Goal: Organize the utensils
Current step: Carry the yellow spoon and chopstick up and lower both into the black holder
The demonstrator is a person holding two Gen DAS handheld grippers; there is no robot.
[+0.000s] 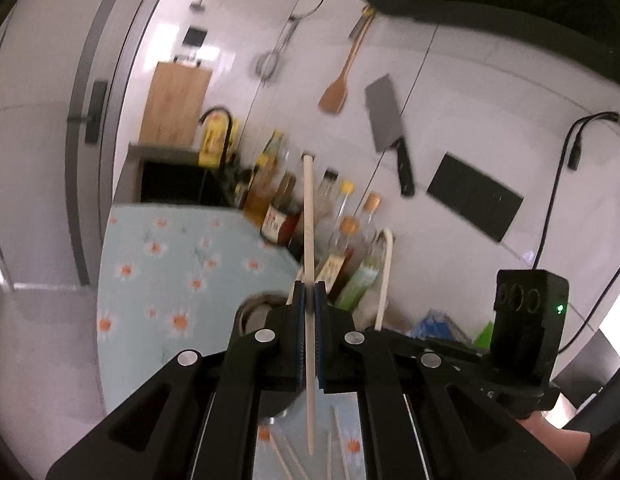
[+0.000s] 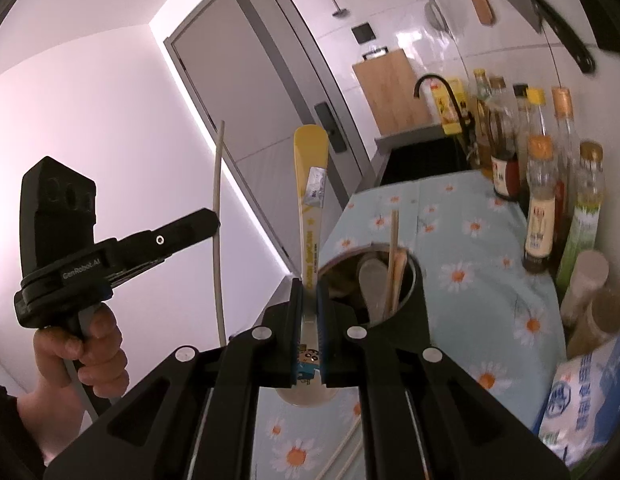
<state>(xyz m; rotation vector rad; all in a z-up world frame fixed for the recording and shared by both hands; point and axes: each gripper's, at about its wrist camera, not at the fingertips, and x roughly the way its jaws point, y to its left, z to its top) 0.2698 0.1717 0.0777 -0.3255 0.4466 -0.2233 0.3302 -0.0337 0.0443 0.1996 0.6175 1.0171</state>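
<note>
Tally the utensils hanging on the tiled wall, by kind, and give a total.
Wooden spatula: 1
Cleaver: 1
Wire strainer: 1
Long-handled metal tool, kind unclear: 1
Total: 4
</note>
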